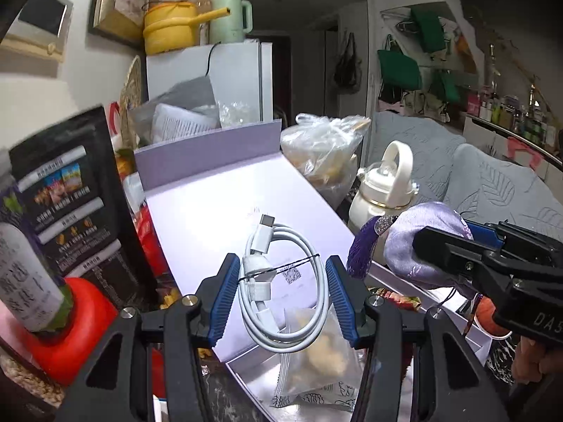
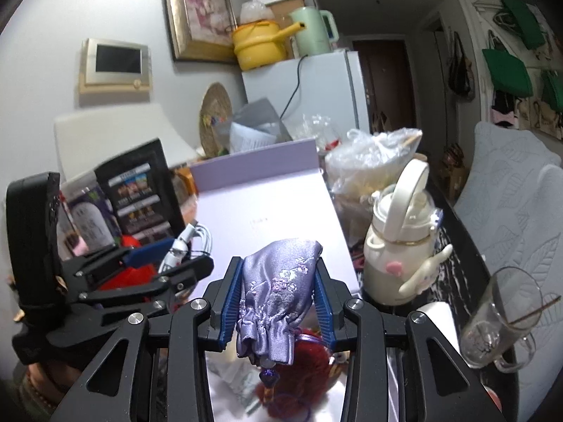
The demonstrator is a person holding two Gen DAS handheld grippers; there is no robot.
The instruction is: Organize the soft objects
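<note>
Gripping coiled white cable [image 1: 281,292], embroidered satin pouch [image 2: 274,292]

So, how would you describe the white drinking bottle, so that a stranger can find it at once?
Start from the open lilac cardboard box in the middle of the cluttered table. Just to its right stands the cream-white plastic bottle with a big loop handle. Unlike the clear plastic bag behind it, it carries a small white long-eared figure.

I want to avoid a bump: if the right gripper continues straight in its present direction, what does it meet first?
Probably the lavender box: the right gripper, holding the purple pouch, points slightly down over its pale surface. Depth is uncertain.
</note>
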